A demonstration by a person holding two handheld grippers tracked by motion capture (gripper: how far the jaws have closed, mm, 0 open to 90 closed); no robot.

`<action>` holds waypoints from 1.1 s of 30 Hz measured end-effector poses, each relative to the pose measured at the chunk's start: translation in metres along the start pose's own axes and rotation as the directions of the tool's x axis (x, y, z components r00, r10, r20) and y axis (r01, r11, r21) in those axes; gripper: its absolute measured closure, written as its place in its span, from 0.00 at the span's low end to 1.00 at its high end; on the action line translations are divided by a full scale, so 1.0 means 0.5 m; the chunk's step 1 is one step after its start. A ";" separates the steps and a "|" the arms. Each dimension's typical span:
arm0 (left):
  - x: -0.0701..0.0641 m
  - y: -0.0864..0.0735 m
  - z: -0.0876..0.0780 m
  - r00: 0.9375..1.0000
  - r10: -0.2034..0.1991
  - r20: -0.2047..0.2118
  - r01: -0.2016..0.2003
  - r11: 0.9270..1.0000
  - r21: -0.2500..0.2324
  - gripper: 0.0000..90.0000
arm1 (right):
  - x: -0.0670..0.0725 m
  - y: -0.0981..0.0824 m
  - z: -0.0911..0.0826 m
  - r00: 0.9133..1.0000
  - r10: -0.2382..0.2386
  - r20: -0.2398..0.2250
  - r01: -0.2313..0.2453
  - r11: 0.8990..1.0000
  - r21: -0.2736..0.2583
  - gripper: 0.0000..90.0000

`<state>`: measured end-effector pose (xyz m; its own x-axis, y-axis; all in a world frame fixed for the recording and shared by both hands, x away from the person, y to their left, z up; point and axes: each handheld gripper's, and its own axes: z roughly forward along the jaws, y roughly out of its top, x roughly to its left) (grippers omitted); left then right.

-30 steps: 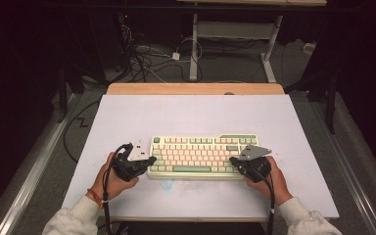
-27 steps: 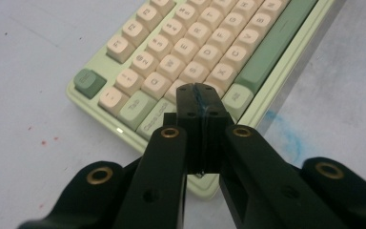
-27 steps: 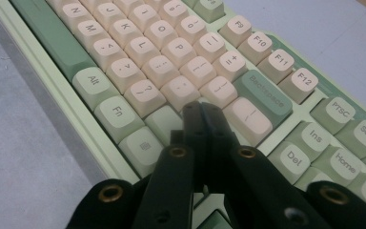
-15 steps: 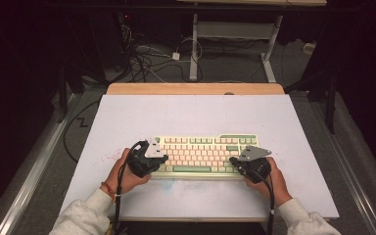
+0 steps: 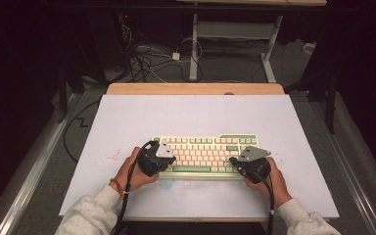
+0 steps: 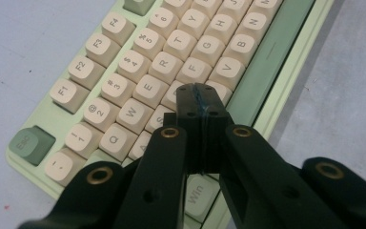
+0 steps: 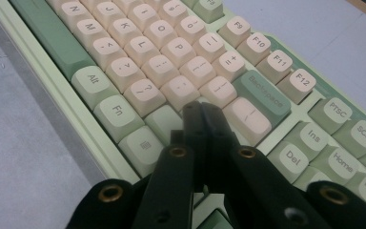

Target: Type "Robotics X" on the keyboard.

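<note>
Two closed grippers sit over the keyboard (image 5: pixel 205 153), which lies square on the white table (image 5: pixel 196 117) close to its near edge and roughly centred between the left and right edges. Your left gripper (image 6: pixel 200 98) has its jaws pressed flat together with nothing between them, and its blunt tip hangs over the lower-left letter keys, just beside the long green space bar (image 6: pixel 271 52); your right gripper (image 7: pixel 201 114) is likewise clamped on nothing, poised over the keys at the right end of the letter block, below the Backspace key (image 7: pixel 262 93). The chief risk is the width of those paired tips: each looks about as broad as a keycap, so if you come down off-centre you will likely press two neighbouring keys at once, or catch a cap's edge and tilt it. Pushing at a slant could also slide the whole board toward the far edge, since nothing pins it. You hold each tool low and angled forward and down, forearms entering from the near edge, left hand (image 5: pixel 138 171) and right hand (image 5: pixel 269 182) flanking the two ends of the board.
</note>
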<state>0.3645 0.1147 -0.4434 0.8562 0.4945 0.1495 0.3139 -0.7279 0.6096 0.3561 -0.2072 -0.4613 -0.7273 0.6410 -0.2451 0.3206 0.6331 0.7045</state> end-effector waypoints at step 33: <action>-0.003 0.008 0.020 1.000 0.015 -0.005 -0.015 1.000 0.024 0.97 | 0.000 -0.001 -0.001 1.000 -0.006 0.003 0.006 1.000 0.001 1.00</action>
<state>0.3686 0.1063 -0.4492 0.8586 0.4860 0.1630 0.3109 -0.7465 0.5882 0.3555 -0.2076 -0.4612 -0.7272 0.6388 -0.2511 0.3171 0.6371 0.7025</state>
